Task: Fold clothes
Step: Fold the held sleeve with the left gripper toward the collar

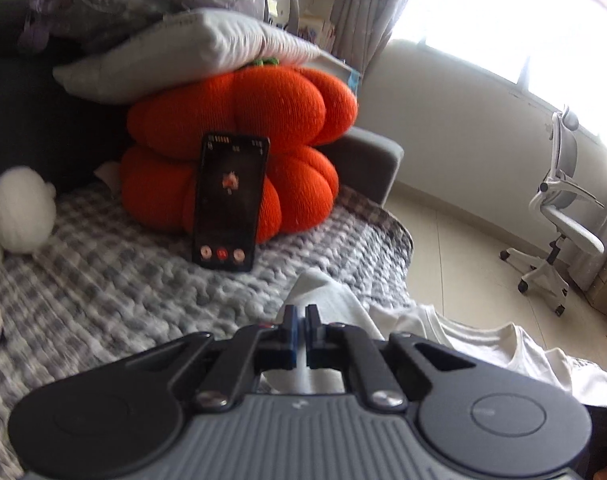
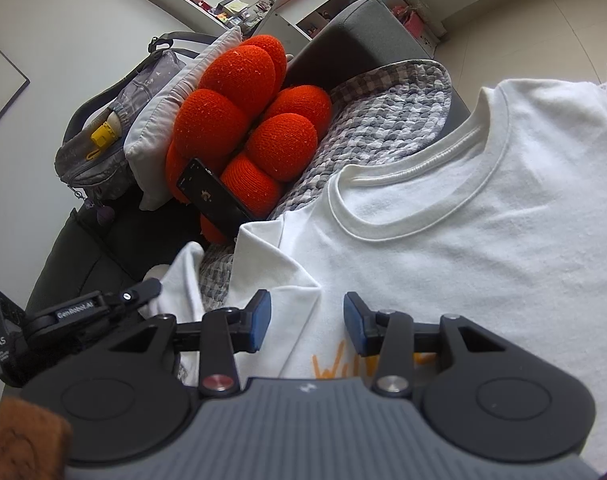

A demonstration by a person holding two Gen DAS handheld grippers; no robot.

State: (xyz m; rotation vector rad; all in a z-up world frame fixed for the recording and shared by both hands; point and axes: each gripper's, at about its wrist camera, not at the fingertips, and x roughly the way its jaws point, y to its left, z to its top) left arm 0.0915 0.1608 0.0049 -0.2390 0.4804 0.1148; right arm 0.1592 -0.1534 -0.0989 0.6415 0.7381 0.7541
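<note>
A white T-shirt [image 2: 463, 220] with a ribbed collar [image 2: 423, 168] and orange lettering [image 2: 331, 368] lies spread on a checked blanket [image 2: 383, 120]. One side is folded over the chest. My right gripper [image 2: 306, 320] hovers open just above the chest, with only flat cloth below its blue pads [image 2: 261, 320]. My left gripper [image 1: 302, 330] is shut on a bunched white sleeve [image 1: 319, 292] that passes between its fingers. In the right wrist view the left gripper [image 2: 153, 285] sits at the left with that raised cloth [image 2: 183, 268] at its tip. The rest of the T-shirt [image 1: 483, 344] trails to the right.
An orange pumpkin cushion [image 1: 239, 120] stands at the back of the blanket [image 1: 103, 272], with a phone [image 1: 229, 200] leaning on it and a grey pillow [image 1: 183, 48] on top. A white plush [image 1: 21, 212] lies left. A bag [image 2: 103, 132] sits behind. An office chair [image 1: 559, 216] stands on the floor.
</note>
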